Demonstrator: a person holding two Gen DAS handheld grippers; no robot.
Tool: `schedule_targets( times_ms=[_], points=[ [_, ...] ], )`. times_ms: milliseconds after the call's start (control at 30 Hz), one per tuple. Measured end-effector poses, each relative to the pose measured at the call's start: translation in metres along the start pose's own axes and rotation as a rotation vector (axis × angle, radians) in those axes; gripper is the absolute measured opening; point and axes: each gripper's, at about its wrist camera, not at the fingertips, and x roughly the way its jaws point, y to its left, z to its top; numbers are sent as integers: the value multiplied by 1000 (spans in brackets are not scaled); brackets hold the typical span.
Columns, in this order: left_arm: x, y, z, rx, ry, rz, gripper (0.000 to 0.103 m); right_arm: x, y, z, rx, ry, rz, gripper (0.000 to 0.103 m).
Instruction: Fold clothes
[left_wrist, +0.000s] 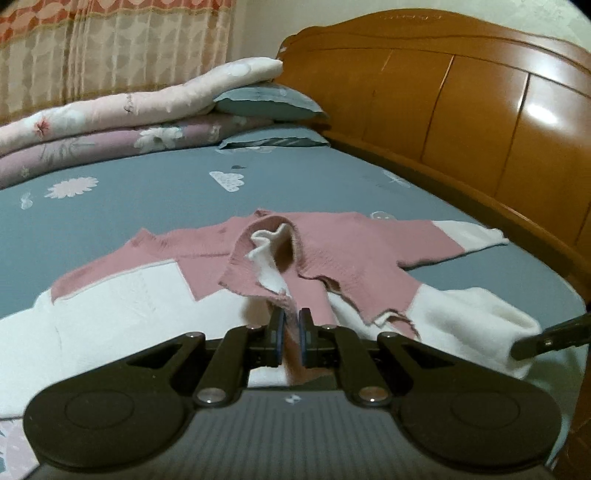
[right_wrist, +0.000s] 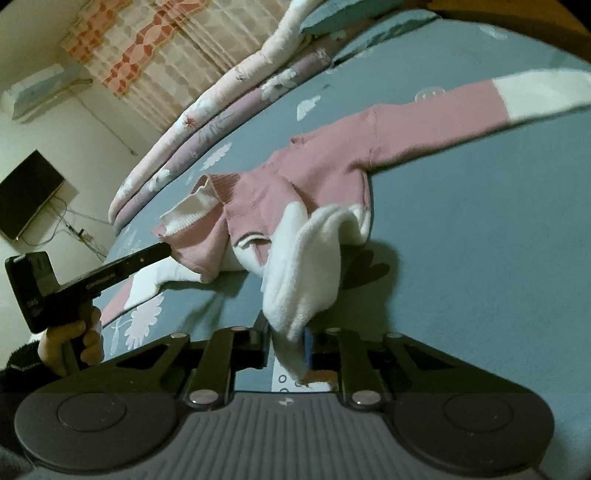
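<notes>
Both tongs are clamped on the pink-and-white sweater (left_wrist: 332, 254) lying on the bed (left_wrist: 147, 199) — left tongs (left_wrist: 291, 325) pinching its pink hem, right tongs (right_wrist: 286, 343) its white edge — so lift them level and together, keeping the fabric taut.

The sweater's far white cuff (right_wrist: 546, 92) is smeared with blur, the TV (right_wrist: 27, 194) gets cropped by the left edge, and the quilt stack (left_wrist: 92, 125) runs off frame too.
</notes>
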Motion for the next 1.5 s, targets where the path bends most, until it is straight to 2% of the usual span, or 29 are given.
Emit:
schedule_targets(
  times_ms=[100, 133, 233, 300, 333, 400, 433, 467, 567, 600, 633, 667, 733, 1033, 1233, 1367, 1433, 1500],
  points=[
    [12, 7, -5, -57, -8, -5, 11, 7, 2, -10, -7, -2, -4, 29],
    [16, 10, -6, -94, -9, -7, 15, 8, 0, -14, 9, -7, 7, 32],
    [25, 19, -8, -187, -47, -54, 39, 11, -6, -26, 61, -22, 41, 34],
    [31, 18, -10, -197, -79, -53, 43, 12, -12, -31, 105, -39, 64, 34],
    [36, 18, -9, -207, -78, -59, 43, 12, -14, -32, 126, -49, 77, 34],
    [44, 20, -10, -239, -64, -65, 34, 11, -18, -32, 162, -72, 96, 34],
    [48, 21, -10, -249, -53, -61, 6, 11, -20, -31, 177, -84, 102, 34],
    [48, 20, -11, -245, -50, -40, 4, 10, -22, -31, 193, -96, 109, 34],
    [33, 16, -12, -193, -87, -30, 4, 5, -16, -27, 158, -109, 96, 33],
    [26, 15, -12, -171, -96, -29, 4, 3, -15, -25, 145, -114, 83, 29],
    [17, 14, -11, -147, -108, -21, 4, 2, -14, -24, 133, -119, 70, 18],
    [9, 13, -10, -124, -114, -16, 4, -1, -14, -22, 126, -124, 49, 15],
    [-10, 11, -8, -75, -125, -2, 4, -7, -14, -20, 113, -132, 17, 15],
    [-97, -12, -5, 138, -185, 66, 4, -45, -9, -5, 7, -123, -5, 14],
    [-144, -38, -16, 297, -168, 118, 4, -88, -3, 7, -59, -109, -14, 13],
    [-170, -43, -33, 323, -135, 159, 4, -109, -3, 9, -81, -95, -25, 13],
    [-178, -38, -42, 294, -110, 182, 4, -114, -5, 7, -84, -93, -43, 7],
    [-184, -32, -55, 258, -69, 193, 4, -117, -10, 5, -73, -86, -58, 7]
  ],
)
